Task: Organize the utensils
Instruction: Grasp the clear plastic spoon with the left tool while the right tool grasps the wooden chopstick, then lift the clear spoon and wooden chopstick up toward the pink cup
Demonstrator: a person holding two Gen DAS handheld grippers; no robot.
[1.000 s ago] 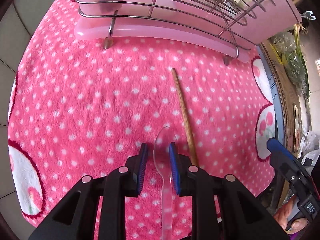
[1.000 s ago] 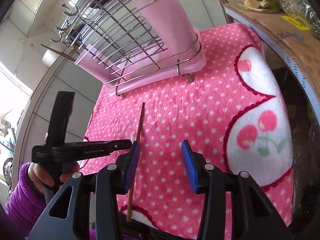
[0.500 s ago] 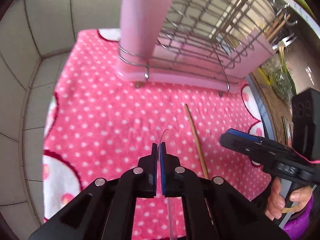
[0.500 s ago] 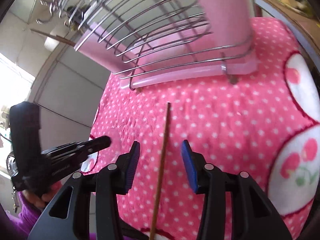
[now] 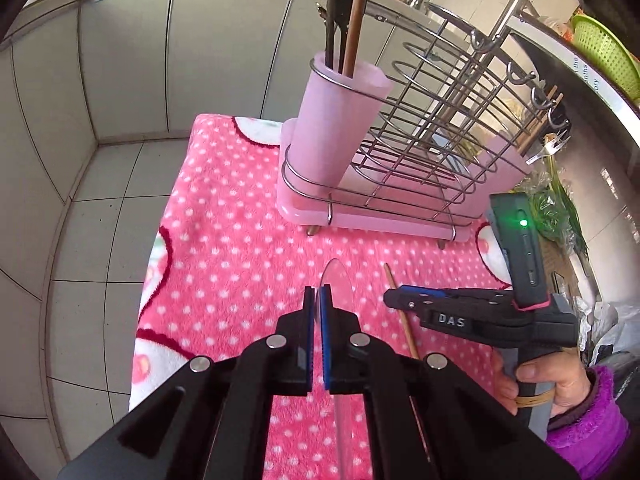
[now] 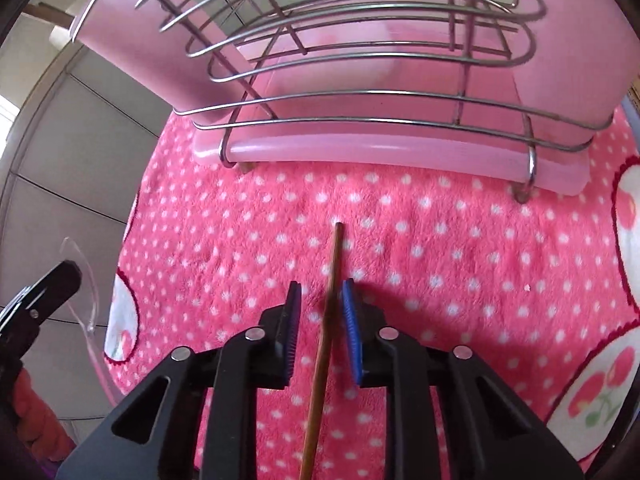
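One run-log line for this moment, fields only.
left gripper: shut on clear spoon, lifted | right gripper: closing around chopstick on pink cloth | rack: not reached

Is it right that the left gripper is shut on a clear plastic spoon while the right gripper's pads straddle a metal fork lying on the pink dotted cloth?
Not quite. The left gripper is indeed shut on the clear plastic spoon, but between the closing pads of the right gripper lies a wooden chopstick, not a metal fork. The right wrist view shows it on the pink dotted cloth.
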